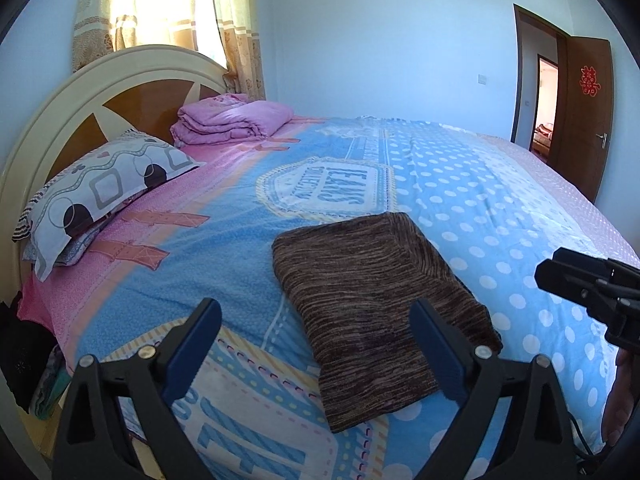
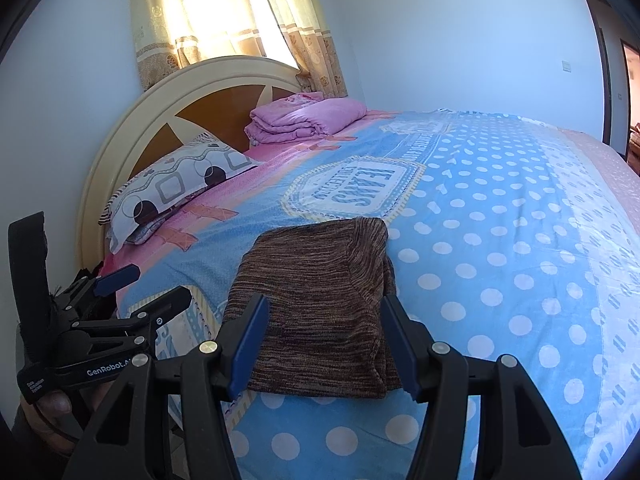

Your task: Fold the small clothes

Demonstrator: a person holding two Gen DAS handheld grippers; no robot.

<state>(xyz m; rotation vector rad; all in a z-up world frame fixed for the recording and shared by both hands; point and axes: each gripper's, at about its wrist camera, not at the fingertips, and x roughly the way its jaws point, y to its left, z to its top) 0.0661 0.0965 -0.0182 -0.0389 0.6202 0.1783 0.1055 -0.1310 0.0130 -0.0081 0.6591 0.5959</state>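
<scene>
one folded brown knit garment (image 1: 372, 312) lies flat on the blue dotted bedspread (image 1: 500, 216) near the bed's front edge. two grippers hover above it, empty: the left gripper (image 1: 316, 344) spread wide, the right gripper (image 2: 324, 340) likewise released. one patterned pillow (image 1: 100, 188) and one folded pink quilt (image 1: 232, 120) sit by the headboard (image 1: 80, 96). only the left view shows the open brown door (image 1: 580, 112).

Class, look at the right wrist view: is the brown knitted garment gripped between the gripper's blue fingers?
No: the right gripper is open above the brown knitted garment.
</scene>
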